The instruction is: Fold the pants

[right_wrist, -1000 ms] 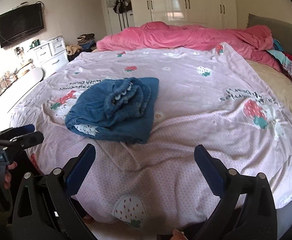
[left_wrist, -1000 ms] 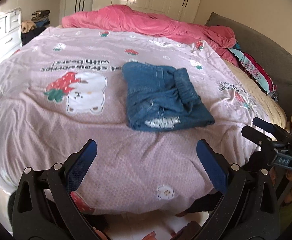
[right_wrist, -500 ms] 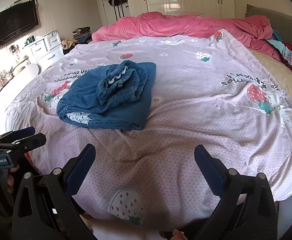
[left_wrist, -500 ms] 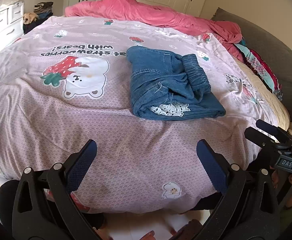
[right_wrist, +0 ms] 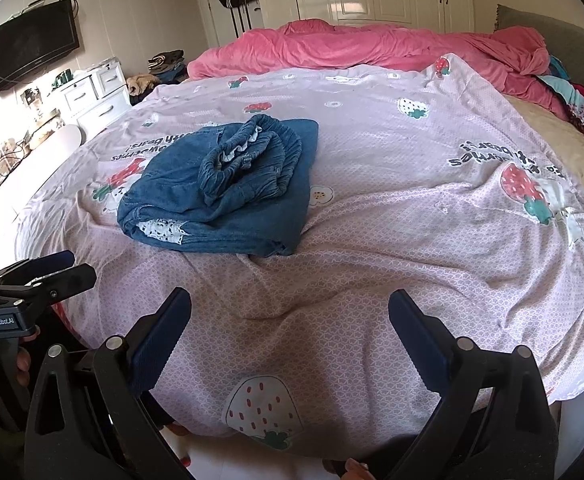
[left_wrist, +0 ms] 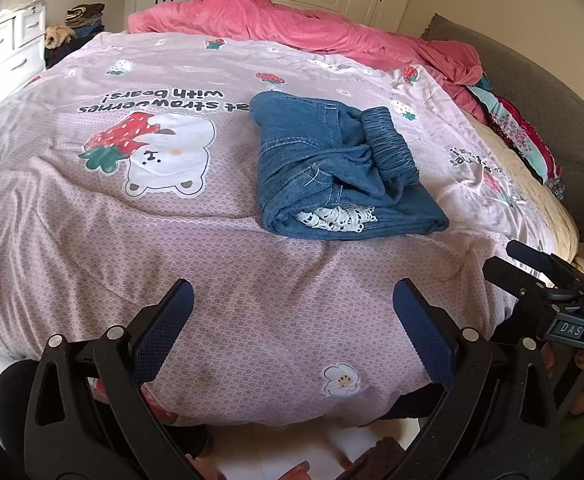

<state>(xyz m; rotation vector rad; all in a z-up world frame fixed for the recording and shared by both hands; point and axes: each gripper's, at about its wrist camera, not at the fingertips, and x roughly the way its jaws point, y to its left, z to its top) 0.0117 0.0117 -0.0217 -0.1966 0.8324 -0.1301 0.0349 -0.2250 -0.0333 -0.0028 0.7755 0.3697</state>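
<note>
Left wrist view shows the clearest change: over the last second the pants (left_wrist: 332,168) have grown larger and slid lower in the picture, so the left gripper (left_wrist: 292,320) has drawn nearer to them over the near edge of the bed; the right wrist view tells the same, with the right gripper (right_wrist: 290,320) closing in too; the bundle itself has not shifted on the bedspread (left_wrist: 172,240). I take that to mean the hands are coming back for another go, either to tidy the fold or to pick the bundle up, though which I cannot say.

Both tools are empty, their blue pads spread wide apart, touching nothing; each hangs short of the pants, over the front drop of the bedspread; the right gripper also shows at the right edge of the left view, its fingers seen edge-on.

The pants lie on the bedspread just right of the printed bear (left_wrist: 168,160), well short of the pink quilt (left_wrist: 312,28) heaped behind them; they are blue denim, already doubled into a rough square packet; the gathered waistband (right_wrist: 248,160) sits bunched on top, not flat; a strip of white lace (left_wrist: 336,216) peeps from the near fold; the near right corner lies neat, the top lumpy. By my reckoning the folding is mostly done, yet the loose waistband wants smoothing.
</note>
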